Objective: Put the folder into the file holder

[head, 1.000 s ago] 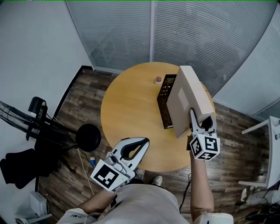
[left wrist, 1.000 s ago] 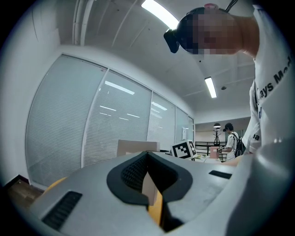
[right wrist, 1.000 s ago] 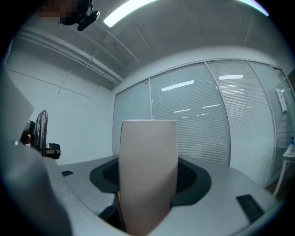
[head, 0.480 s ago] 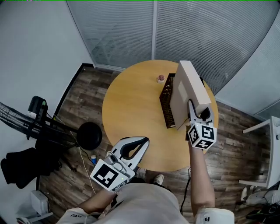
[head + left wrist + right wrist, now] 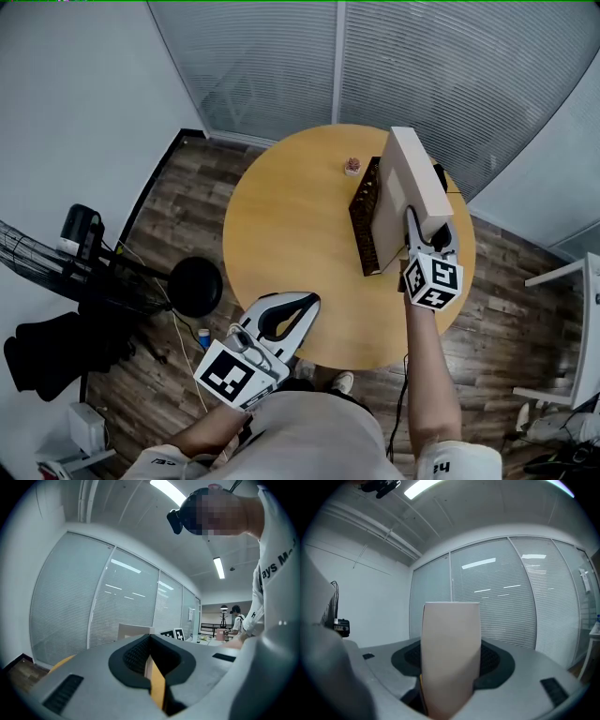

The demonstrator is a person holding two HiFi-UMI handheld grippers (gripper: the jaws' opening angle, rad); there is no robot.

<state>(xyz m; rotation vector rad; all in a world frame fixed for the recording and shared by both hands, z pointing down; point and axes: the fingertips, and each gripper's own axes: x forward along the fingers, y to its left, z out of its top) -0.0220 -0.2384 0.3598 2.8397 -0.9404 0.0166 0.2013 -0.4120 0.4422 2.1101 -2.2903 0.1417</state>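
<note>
Head view: the thick, pale beige cardboard folder (image 5: 409,190) stands upright on its long edge at the far right of the round, light wooden table (image 5: 281,244). It rises just beside and above the black mesh file holder (image 5: 367,225), on that holder's right. I cannot tell whether its bottom edge is already inside the holder. The folder's faces are plain and I see no label on them. The only print on the rig is the black-and-white square markers on each gripper's cube. My right gripper (image 5: 412,228) grips the folder at its near end. My left gripper (image 5: 302,305) hangs near the table's near edge, well apart from the folder. A small pinkish object (image 5: 352,166) sits on the table just left of the holder's far end.

Left gripper view: the fingers are drawn together with nothing between them. Beyond them I see the beige folder (image 5: 134,631) and a marker cube. Dark lettering on a white shirt (image 5: 276,569) is cut off at the right edge, so I cannot read it whole.

Right gripper view: the fingers are clamped on the folder (image 5: 451,653), which fills the gap and stands up between the black pads (image 5: 494,660). The face toward me is blank.
</note>
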